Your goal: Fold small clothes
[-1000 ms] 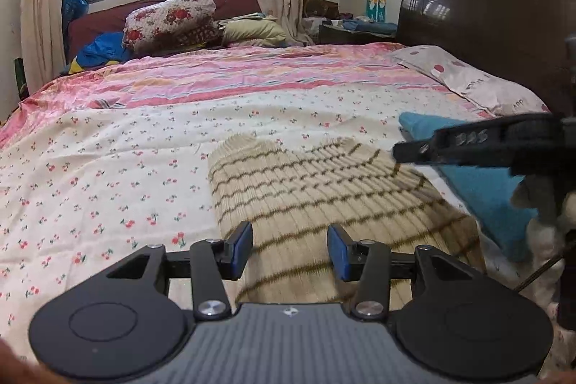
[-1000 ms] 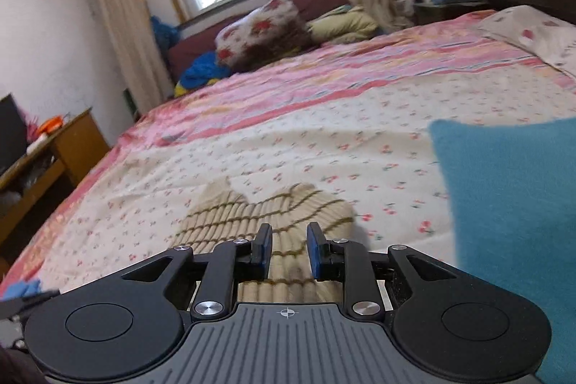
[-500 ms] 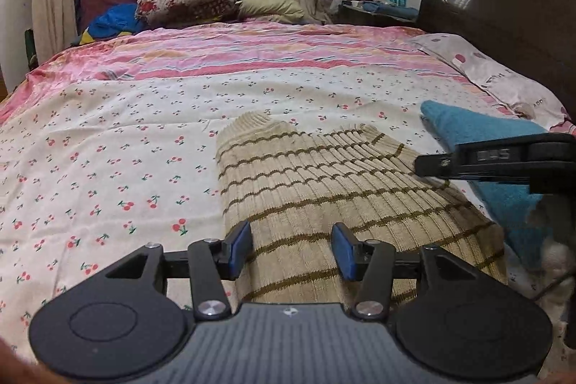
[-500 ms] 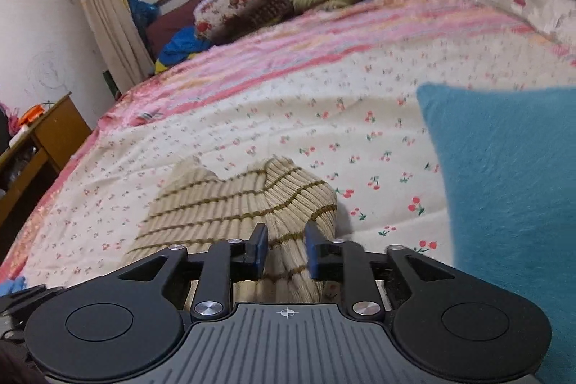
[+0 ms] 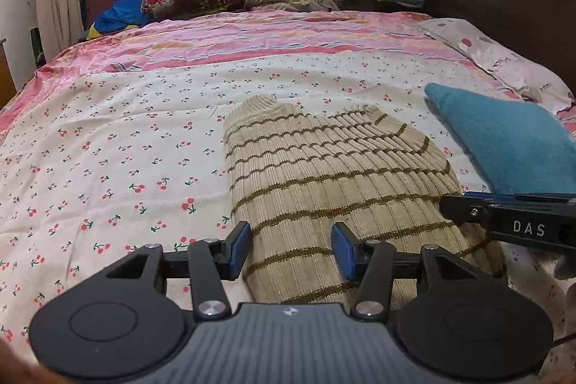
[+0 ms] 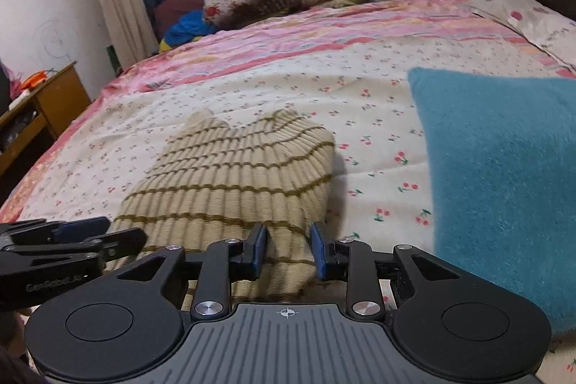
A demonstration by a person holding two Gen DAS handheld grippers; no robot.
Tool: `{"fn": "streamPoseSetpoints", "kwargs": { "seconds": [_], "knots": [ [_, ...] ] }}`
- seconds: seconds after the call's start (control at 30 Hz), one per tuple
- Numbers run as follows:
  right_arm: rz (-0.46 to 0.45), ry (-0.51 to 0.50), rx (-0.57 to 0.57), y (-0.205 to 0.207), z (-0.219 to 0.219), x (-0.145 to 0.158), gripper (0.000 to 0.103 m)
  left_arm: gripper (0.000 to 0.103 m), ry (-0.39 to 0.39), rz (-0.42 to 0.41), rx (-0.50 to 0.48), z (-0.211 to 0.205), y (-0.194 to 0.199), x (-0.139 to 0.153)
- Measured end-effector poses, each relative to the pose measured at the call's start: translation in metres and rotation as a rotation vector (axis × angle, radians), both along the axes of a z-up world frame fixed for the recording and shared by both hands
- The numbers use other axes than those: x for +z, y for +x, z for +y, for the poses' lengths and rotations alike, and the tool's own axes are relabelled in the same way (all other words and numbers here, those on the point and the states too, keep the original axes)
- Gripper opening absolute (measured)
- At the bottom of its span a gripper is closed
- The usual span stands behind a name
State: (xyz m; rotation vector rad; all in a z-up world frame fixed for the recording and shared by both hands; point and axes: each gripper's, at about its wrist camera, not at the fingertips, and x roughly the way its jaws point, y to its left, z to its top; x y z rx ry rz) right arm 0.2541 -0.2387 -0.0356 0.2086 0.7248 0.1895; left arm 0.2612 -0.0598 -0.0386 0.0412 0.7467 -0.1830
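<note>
Lying flat on bed (image 5: 108,139), striped knit sweater (image 5: 324,175), just beside blue cushion (image 5: 511,146). Soft, floppy, light (likely bunches when lifted). Left gripper (image 5: 291,251) and right gripper (image 6: 286,250) open over near hem, nothing pinched. Best hold: hem corners.

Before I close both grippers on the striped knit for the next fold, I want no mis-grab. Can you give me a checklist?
1. Striped knit garment lies flat on the bedsheet: ok.
2. Left gripper has knit between its pads, not pinched: ok.
3. Right gripper straddles the knit's near edge, pads apart: ok.
4. Blue towel is apart from the knit: ok.
5. Sheet not caught under the pads: cannot tell.
</note>
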Motion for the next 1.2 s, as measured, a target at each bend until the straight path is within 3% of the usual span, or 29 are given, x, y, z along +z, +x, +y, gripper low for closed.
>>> {"fn": "streamPoseSetpoints", "kwargs": {
  "seconds": [0.23,0.43,0.57,0.67,1.2],
  "knots": [
    [-0.019,0.012,-0.007,-0.020,-0.001,0.010,0.029,0.055,0.022,0.008,0.003,-0.003,-0.008,0.004],
    [0.037,-0.055,0.010,-0.023,0.008,-0.003,0.029,0.056,0.053,0.028,0.002,-0.005,-0.018,0.000],
    [0.023,-0.060,-0.003,-0.029,0.008,0.004,0.029,0.056,0.070,0.042,0.000,-0.008,-0.021,0.001],
    [0.000,-0.076,-0.003,-0.037,0.009,0.010,0.029,0.056,0.068,0.049,-0.002,-0.008,-0.024,0.001],
    [0.056,-0.147,0.004,-0.046,0.017,0.009,0.031,0.057,0.053,0.107,-0.006,-0.008,-0.037,-0.008]
  ]
}}
